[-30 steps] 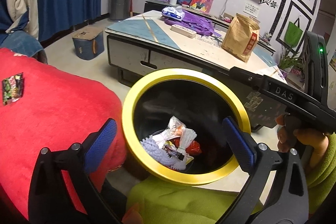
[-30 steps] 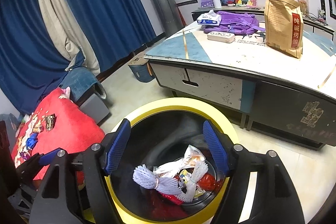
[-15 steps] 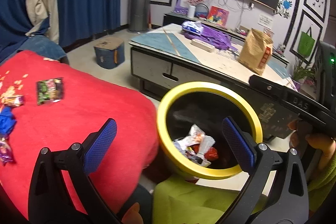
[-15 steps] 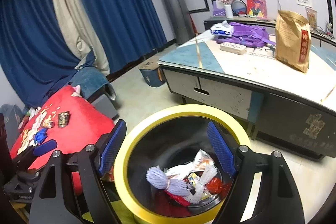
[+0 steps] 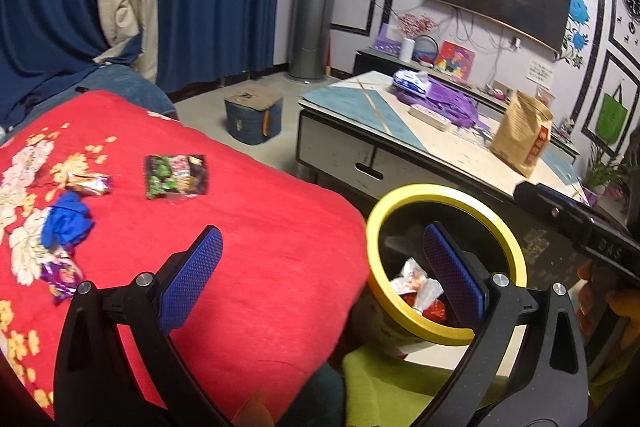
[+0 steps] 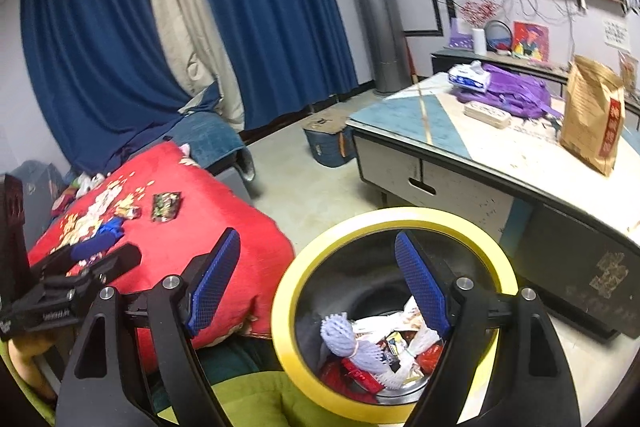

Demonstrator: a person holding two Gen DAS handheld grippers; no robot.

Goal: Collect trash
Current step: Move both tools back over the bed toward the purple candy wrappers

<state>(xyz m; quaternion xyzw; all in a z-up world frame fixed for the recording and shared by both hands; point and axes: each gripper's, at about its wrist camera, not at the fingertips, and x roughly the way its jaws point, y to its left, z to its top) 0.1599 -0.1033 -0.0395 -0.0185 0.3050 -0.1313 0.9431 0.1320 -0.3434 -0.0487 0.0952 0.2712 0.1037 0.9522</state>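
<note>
Am holding both tools wide, empty: left tool point(image 5: 320, 267), right tool point(image 6: 316, 283). Am targeting green wrapper point(image 5: 176, 175) lying on red blanket point(image 5: 260, 227); approaching low, pinching edge. Bin point(image 6: 308, 275) waiting beside.

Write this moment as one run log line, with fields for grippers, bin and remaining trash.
left gripper: open, empty | right gripper: open, empty | bin: holds trash | red blanket: wrappers remain

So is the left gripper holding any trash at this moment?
No, the left gripper stands open with nothing between its blue pads, and the wrappers lie untouched on the red blanket.
</note>
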